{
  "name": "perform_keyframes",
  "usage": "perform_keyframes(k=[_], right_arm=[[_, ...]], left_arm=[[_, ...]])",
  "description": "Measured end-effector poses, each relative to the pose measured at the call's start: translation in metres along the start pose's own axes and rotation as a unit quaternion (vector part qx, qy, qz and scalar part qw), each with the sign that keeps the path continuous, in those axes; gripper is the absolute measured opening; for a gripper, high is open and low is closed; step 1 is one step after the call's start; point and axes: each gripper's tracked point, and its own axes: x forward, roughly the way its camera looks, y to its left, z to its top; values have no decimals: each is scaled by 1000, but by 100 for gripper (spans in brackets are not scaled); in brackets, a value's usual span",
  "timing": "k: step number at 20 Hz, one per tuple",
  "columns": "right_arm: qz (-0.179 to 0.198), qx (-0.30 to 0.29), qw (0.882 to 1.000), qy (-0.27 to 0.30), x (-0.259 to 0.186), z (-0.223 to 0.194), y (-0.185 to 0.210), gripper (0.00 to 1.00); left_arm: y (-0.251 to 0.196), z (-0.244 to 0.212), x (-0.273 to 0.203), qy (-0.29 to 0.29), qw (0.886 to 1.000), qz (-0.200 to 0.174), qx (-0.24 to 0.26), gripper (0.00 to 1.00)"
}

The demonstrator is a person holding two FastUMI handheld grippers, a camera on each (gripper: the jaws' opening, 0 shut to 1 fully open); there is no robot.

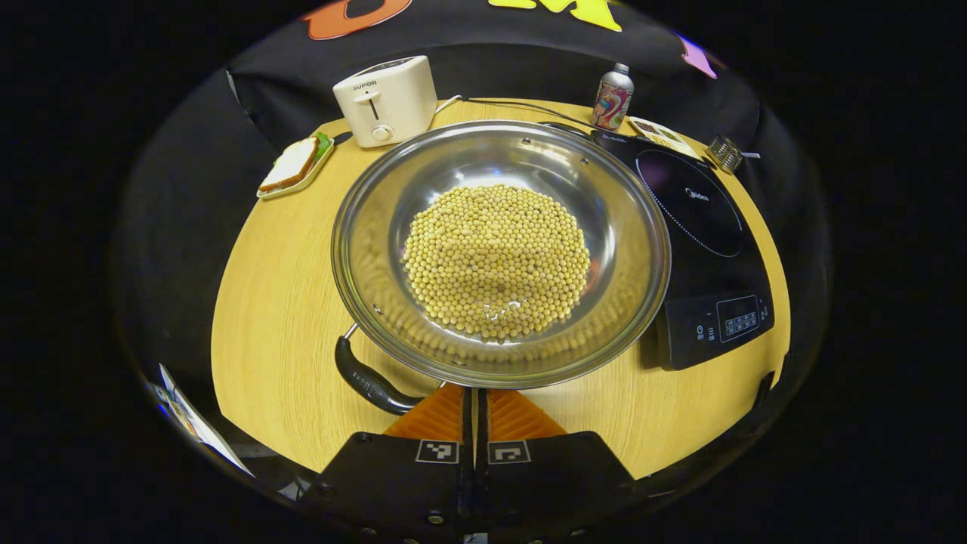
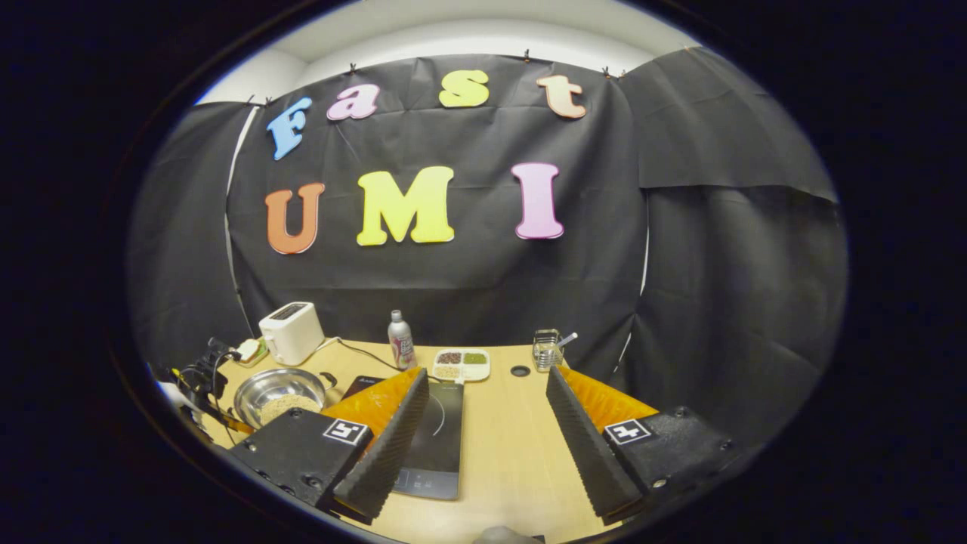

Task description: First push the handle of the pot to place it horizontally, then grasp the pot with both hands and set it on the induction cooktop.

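Stainless steel, the pot [image 1: 500, 253] sits on the wooden surface [image 1: 279, 317] just left of the black induction cooktop [image 1: 699, 249], its rim close against the cooktop's edge, and it holds a heap of pale soybeans [image 1: 496, 261]. In the left gripper view the pot's black handle [image 1: 368, 380] curves out from the near-left rim toward the camera, and the left tool [image 1: 474, 412] is right at the near rim beside that handle with its fingers drawn together, holding nothing I can see. Behind the pot stand a white toaster [image 1: 387, 100], a small tray with a sandwich [image 1: 293, 166], a patterned bottle [image 1: 612, 97], a divided dish [image 1: 663, 136] and a small wire rack [image 1: 725, 153]. In the right gripper view the right tool [image 2: 487, 438] is raised above the surface near the cooktop [image 2: 434, 438], its fingers spread wide and empty, with the pot [image 2: 279, 397] far off to the left, next to the other tool and its cables [image 2: 200, 378]
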Motion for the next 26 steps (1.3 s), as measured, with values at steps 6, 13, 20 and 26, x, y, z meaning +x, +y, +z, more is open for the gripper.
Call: perform_keyframes(k=[6,13,20,26], right_arm=[[2,-7,1000,-1,3,4,7,96],[6,-22,1000,3,8,6,18,96],[8,-32,999,3,7,8,25,97],[-1,-35,999,6,1,5,22,97]], left_arm=[[18,-6,-9,3,1000,16,0,11],[45,-1,-4,0,999,27,-25,10],[76,12,4,-3,998,43,-40,0],[94,22,6,-10,997,49,-59,0]])
